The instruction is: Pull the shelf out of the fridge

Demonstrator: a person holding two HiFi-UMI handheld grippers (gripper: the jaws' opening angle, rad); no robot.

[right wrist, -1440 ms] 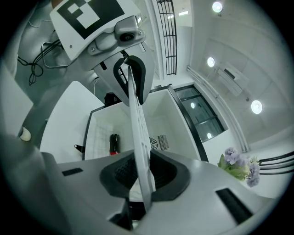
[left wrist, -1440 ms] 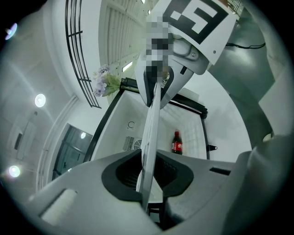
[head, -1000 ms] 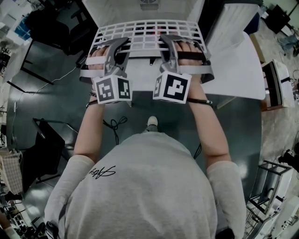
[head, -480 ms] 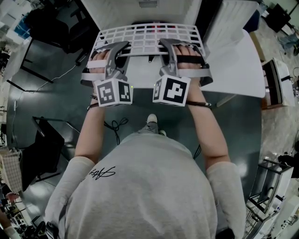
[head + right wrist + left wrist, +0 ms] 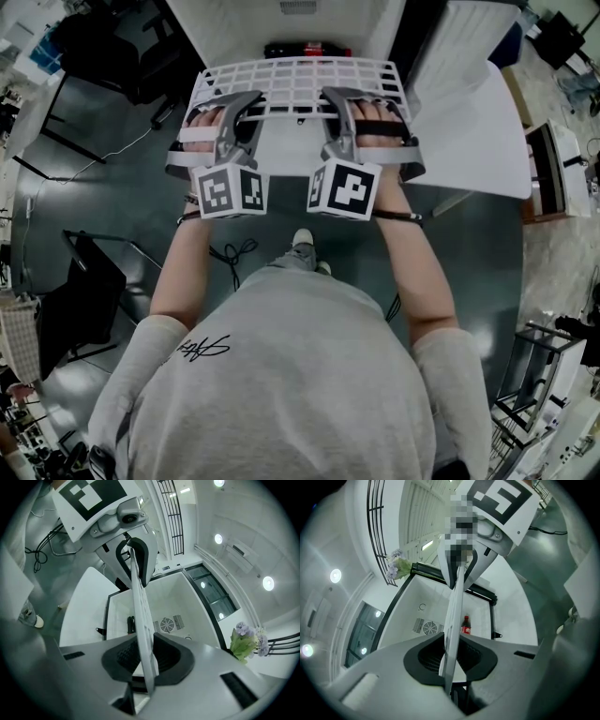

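My left tongs [image 5: 246,101] are closed narrow on the near edge of the white grid shelf [image 5: 295,75], at about its 7 o'clock. The right tongs [image 5: 336,98] pinch the same edge near 5 o'clock. I judge the paired grips keep it level. The shelf looks nearly out of the fridge [image 5: 234,23] at 12 o'clock.

One left hand-held gripper [image 5: 239,105], one right hand-held gripper [image 5: 342,101], one shelf [image 5: 295,77], one fridge [image 5: 234,28], one bottle [image 5: 466,625], one bunch of flowers [image 5: 398,566].
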